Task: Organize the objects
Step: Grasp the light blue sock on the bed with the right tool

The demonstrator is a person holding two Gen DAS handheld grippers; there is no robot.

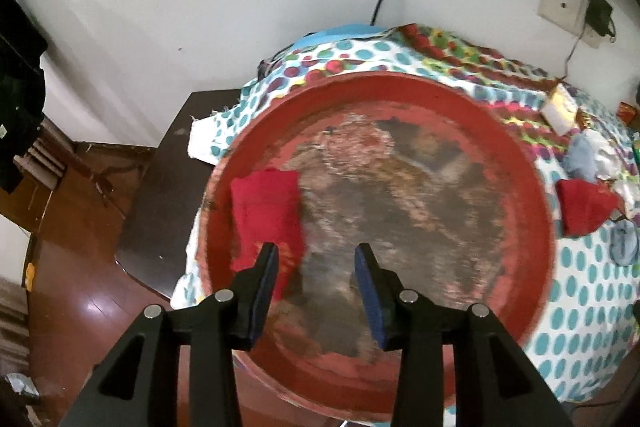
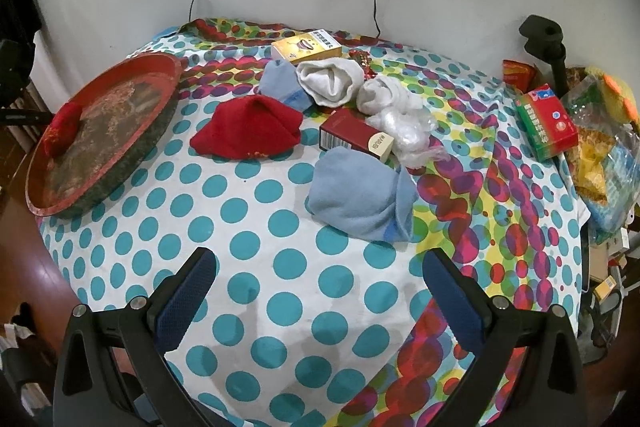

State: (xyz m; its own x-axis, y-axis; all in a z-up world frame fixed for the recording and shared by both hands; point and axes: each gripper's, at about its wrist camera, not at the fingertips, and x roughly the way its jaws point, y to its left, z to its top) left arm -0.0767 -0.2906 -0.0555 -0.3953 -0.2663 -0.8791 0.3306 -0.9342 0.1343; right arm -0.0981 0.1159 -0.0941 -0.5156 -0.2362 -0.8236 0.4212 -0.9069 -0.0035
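Red tray (image 1: 532, 155) — round, worn centre, sits at the left edge of the worktop (image 2: 256, 267) on the dotted cloth; its near rim appears to overhang the worktop's edge in the left wrist view. Risk: a downward push on that rim could tip it.

Red sock, folded (image 1: 266, 211) — lies inside the tray near its left rim. Left gripper (image 1: 316, 259) hangs just above and beside it, jaws part-way apart and empty, one finger overlapping the sock's lower corner in view. Risk: if that finger is snagged in the knit, lifting away could drag the sock back out.

Second red sock (image 2: 248, 133) — on the cloth, just beside the tray, apart from it. Likely the pair's mate.

Blue bundle (image 2: 360, 195), white socks (image 2: 332, 81), dark red carton (image 2: 356, 135), clear plastic wrap (image 2: 408, 133) — clustered mid-worktop, several touching. Risk: a grasp at one may catch a neighbour, the wrap especially.

Right gripper (image 2: 320, 279) — jaws wide apart, empty, poised over bare cloth in front of the blue bundle.

Green box (image 2: 546, 121) and snack bags — crowded at the right edge; a sweep could knock them off.
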